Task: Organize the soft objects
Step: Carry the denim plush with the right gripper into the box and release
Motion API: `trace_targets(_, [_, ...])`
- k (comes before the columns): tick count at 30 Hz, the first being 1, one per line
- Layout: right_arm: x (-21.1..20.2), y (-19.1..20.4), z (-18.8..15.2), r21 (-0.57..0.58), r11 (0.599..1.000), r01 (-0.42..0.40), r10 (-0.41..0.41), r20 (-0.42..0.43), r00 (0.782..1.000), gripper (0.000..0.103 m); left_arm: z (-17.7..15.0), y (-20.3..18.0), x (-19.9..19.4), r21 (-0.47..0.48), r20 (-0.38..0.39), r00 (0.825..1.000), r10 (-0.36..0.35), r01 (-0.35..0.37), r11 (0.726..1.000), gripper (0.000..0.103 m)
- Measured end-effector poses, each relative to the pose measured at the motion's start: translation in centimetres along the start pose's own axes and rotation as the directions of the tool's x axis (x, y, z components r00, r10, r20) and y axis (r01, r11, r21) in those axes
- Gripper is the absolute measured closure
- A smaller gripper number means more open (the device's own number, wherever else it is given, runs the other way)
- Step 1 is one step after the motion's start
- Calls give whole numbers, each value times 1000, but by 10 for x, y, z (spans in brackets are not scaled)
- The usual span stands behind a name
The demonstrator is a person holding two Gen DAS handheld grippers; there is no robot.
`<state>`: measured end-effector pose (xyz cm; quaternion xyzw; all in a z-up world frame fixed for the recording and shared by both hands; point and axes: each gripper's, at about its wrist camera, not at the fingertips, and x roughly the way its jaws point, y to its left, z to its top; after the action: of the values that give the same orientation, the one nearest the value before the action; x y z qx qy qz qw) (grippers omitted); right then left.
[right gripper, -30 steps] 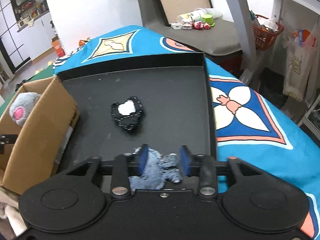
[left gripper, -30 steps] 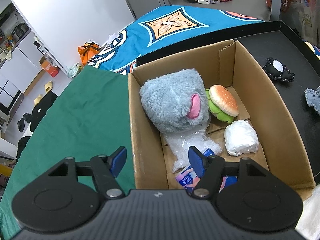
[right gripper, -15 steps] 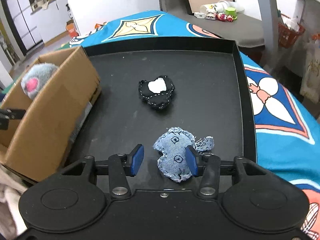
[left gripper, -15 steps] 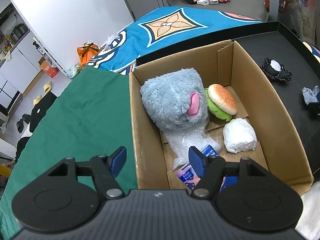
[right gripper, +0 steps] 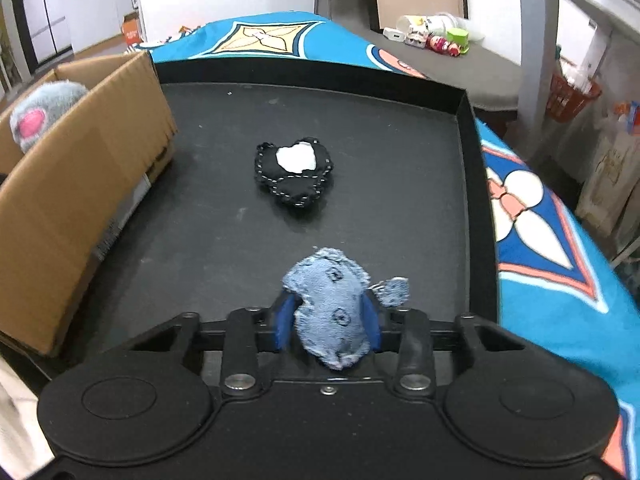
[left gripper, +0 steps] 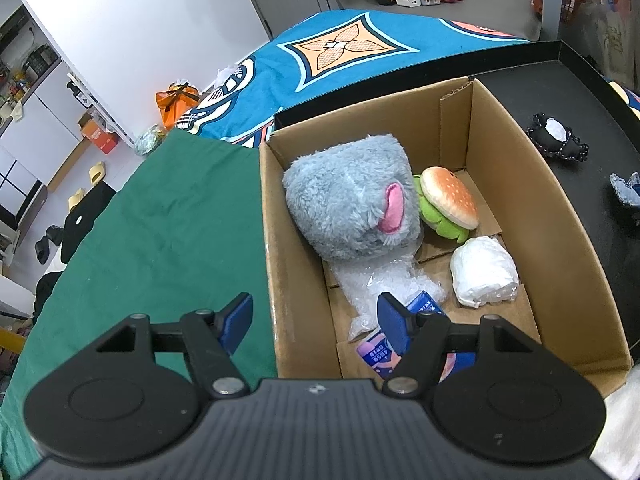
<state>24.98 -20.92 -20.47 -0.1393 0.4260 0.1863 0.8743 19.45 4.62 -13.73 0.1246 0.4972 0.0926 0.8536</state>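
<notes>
Right gripper [right gripper: 326,316] is pinching the denim toy [right gripper: 334,304] above the black tray [right gripper: 400,160]; the cardboard box [right gripper: 72,184] sits off to its left, left gripper [left gripper: 316,320] spread wide over the box's near corner

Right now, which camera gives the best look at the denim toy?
The right wrist view: the denim toy sits centered and close, pinched between the right tool's blue pads. The left wrist view catches only a sliver of it at the frame's right edge.
</notes>
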Motion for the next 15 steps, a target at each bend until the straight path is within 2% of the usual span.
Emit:
trace_targets(3, [-3, -4, 2, 7, 1000, -11, 11, -5, 1000, 77, 0, 0, -2, 4, 3, 1000, -1, 1, 1000, 36])
trace_targets(15, [-28, 0, 14, 35, 999, -42, 41, 30, 999, 77, -3, 4, -12, -3, 29, 1000, -9, 9, 1000, 36])
